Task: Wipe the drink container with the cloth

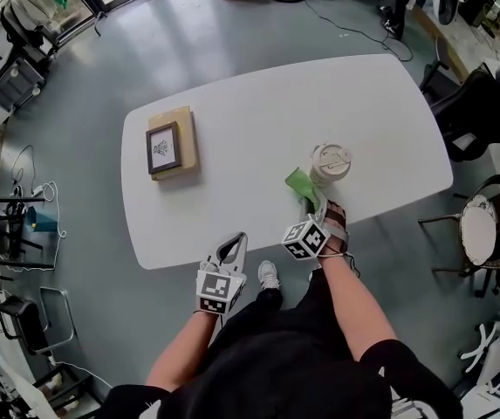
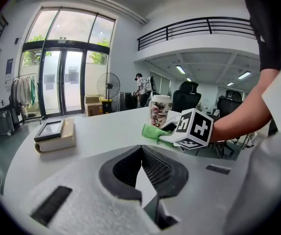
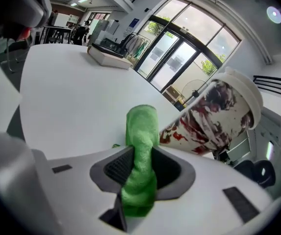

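A white lidded drink cup (image 1: 330, 163) with a red-brown print stands near the table's front edge. My right gripper (image 1: 318, 211) is just in front of it, shut on a green cloth (image 1: 299, 185) that sticks out toward the cup's left side. In the right gripper view the cloth (image 3: 141, 124) rises from between the jaws of the right gripper (image 3: 141, 154), with the cup (image 3: 214, 119) close on the right; whether they touch is unclear. My left gripper (image 1: 236, 241) hangs off the table's front edge, shut and empty (image 2: 140, 151). It sees the cup (image 2: 160, 109) and the cloth (image 2: 151, 131).
A framed picture (image 1: 163, 147) lies on a tan book (image 1: 185, 147) at the table's left side; it is also in the left gripper view (image 2: 49, 129). The white table (image 1: 258, 112) is oval. Chairs (image 1: 485, 221) stand to the right, racks and cables to the left.
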A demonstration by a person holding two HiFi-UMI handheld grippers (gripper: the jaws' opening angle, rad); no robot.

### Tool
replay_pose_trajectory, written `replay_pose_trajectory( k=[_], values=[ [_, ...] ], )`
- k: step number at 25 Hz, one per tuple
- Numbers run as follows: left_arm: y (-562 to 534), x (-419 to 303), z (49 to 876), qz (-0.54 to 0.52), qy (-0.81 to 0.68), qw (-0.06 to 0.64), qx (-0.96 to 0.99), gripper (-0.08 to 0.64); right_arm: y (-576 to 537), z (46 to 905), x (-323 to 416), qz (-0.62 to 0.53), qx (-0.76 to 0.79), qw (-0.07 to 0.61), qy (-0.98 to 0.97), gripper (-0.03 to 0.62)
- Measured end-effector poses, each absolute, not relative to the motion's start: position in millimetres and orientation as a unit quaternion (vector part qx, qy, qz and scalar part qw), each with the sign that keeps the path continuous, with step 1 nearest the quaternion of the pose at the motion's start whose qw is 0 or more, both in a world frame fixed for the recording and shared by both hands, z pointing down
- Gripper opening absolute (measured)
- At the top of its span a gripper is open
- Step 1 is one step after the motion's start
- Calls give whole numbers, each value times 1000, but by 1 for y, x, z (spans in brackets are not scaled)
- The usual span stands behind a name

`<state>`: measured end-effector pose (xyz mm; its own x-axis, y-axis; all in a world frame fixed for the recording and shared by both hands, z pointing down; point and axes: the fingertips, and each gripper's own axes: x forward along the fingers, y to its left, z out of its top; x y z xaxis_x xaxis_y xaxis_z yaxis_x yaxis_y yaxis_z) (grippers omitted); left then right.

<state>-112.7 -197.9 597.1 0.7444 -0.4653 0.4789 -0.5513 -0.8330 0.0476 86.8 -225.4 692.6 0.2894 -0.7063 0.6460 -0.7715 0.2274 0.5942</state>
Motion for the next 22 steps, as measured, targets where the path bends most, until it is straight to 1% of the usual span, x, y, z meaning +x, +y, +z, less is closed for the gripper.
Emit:
replay_pose_trajectory(
  k=[3, 9, 16, 22],
  values=[
    [-197, -109, 597, 228, -268, 92, 932, 14, -223, 682, 79, 2, 607, 497, -620, 120],
    [-196, -101, 597, 215, -263, 85, 937, 14, -205, 638, 66, -119, 568, 486, -653, 120],
    [-201, -89, 596, 222, -260, 79, 936, 14, -179, 584, 90, -250, 504, 511, -650, 120],
    [-195, -53, 587, 211, -263, 81, 938, 14, -175, 569, 109, -308, 456, 527, -648, 120]
  ],
)
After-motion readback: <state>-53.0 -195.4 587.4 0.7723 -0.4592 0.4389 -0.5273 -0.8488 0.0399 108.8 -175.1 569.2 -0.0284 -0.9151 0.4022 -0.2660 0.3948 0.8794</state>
